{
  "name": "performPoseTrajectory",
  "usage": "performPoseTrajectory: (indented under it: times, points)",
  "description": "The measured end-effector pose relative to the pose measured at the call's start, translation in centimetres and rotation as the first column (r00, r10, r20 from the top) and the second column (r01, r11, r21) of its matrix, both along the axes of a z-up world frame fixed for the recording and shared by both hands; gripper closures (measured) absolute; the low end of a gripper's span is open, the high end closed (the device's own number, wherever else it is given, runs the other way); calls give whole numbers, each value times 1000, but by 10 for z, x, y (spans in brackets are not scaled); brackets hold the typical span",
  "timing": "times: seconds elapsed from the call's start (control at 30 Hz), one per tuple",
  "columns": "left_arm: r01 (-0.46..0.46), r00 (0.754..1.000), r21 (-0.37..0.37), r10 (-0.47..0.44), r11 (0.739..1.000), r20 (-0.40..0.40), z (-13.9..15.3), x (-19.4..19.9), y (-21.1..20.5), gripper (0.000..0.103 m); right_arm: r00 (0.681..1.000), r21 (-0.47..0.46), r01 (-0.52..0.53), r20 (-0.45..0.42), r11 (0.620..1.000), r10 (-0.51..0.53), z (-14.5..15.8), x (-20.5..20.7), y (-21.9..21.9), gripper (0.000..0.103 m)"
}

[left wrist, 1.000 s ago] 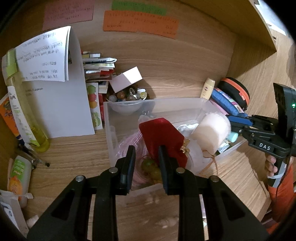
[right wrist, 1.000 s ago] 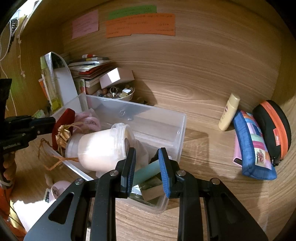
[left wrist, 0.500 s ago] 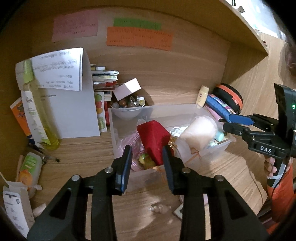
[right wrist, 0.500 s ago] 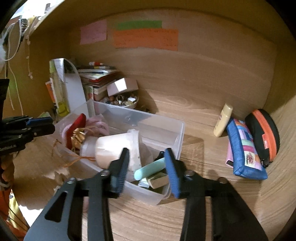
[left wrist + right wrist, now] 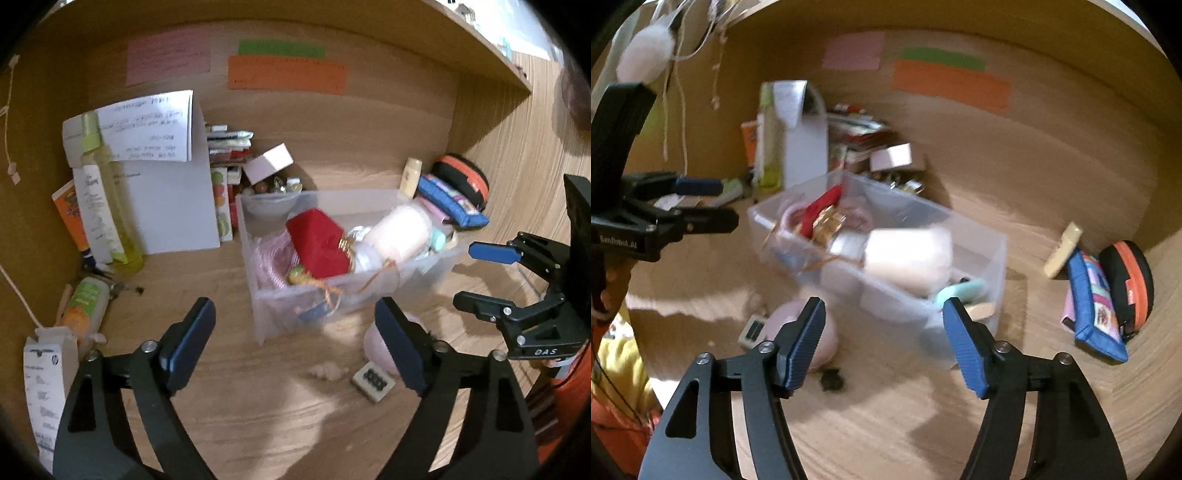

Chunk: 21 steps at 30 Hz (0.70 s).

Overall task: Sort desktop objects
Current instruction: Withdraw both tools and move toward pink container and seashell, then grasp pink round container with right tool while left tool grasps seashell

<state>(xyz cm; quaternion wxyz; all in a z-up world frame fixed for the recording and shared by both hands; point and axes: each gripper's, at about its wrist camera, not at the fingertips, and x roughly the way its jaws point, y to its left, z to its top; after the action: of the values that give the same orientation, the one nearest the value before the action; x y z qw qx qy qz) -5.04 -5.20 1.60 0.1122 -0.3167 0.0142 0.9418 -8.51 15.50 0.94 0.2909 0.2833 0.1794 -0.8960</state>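
Note:
A clear plastic bin (image 5: 258, 317) (image 5: 993, 258) stands on the wooden desk. In it lie a red box (image 5: 317, 240) (image 5: 823, 203), a pale pink jar (image 5: 399, 232) (image 5: 908, 258) and pink cord. My left gripper (image 5: 295, 341) (image 5: 724, 203) is drawn back from the bin's near corner. Its jaws are opening and nothing is between them. My right gripper (image 5: 882, 317) (image 5: 471, 277) hangs off the bin's other end, its jaws also opening and empty. A pink round thing (image 5: 376, 347) (image 5: 831, 332) and a small white block (image 5: 373, 380) (image 5: 751, 328) lie on the desk by the bin.
A blue pouch (image 5: 1097, 306), a black and orange case (image 5: 1130, 280) and a cream tube (image 5: 1063, 251) lie right of the bin. At the back left stand a yellow-green bottle (image 5: 107, 206), a folded paper sheet (image 5: 170, 206), stacked books and a bowl of trinkets (image 5: 273, 188).
Both grippers were nearly shut at the bin's walls a second ago. Both have spread wide and pulled back from the bin, which stays on the desk.

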Motion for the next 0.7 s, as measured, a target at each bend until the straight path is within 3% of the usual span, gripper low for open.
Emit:
performPoseTrajectory:
  times: [0.37,0.53,0.7]
  points:
    - [-10,985,-87,25,996,171,-50,-7,-3,14,984,60,-97,154,993,87,-45,7,-27,38]
    - [48,968,-93,-24,995,249,-67,-15,4,28,972,94,-113,218,989,90,-60,-3,-38,36]
    - [85,966,-86,-61,993,253,-68,-18,14,30,967,115,-136,230,984,107,-64,-8,-48,36]
